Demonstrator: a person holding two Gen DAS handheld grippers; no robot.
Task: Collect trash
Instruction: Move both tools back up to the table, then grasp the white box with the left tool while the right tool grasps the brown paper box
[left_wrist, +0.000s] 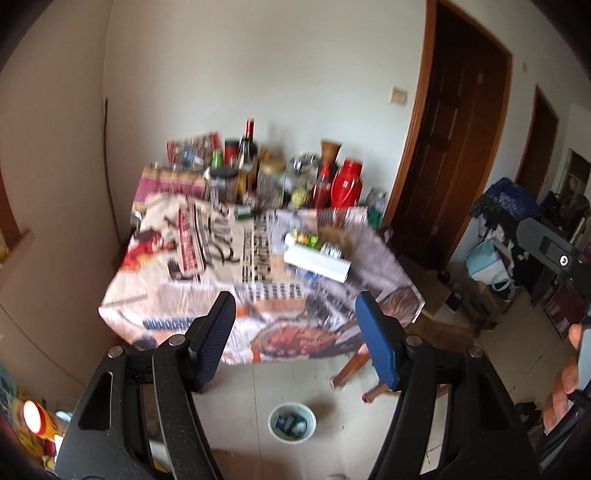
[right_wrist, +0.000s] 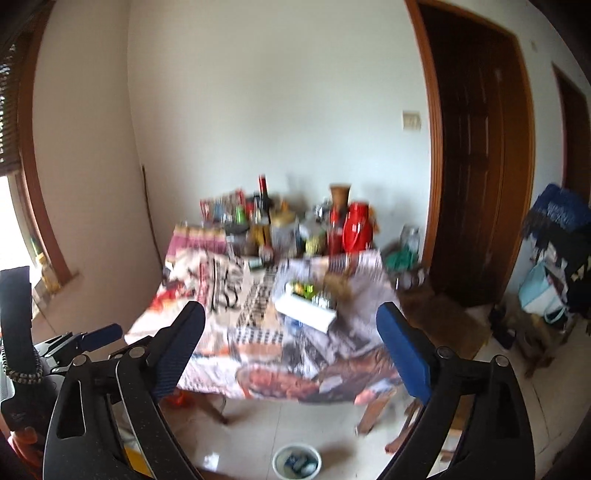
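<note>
Both views are blurred. A white box (left_wrist: 317, 263) lies on the newspaper-covered table (left_wrist: 177, 295), with green wrappers (left_wrist: 304, 238) and a shiny crumpled packet (left_wrist: 330, 250) just behind it; the box also shows in the right wrist view (right_wrist: 306, 313). A small white bin (left_wrist: 292, 421) with trash in it stands on the floor before the table, also in the right wrist view (right_wrist: 296, 461). My left gripper (left_wrist: 295, 306) is open and empty, held above the table's near edge. My right gripper (right_wrist: 291, 317) is open and empty, farther back from the table.
Bottles, jars and a red flask (left_wrist: 343, 184) crowd the table's far side against the wall. A dark wooden door (left_wrist: 461, 140) is to the right, with bags and clutter (left_wrist: 495, 258) beyond. A wooden stool leg (left_wrist: 351, 365) stands by the table's near right corner.
</note>
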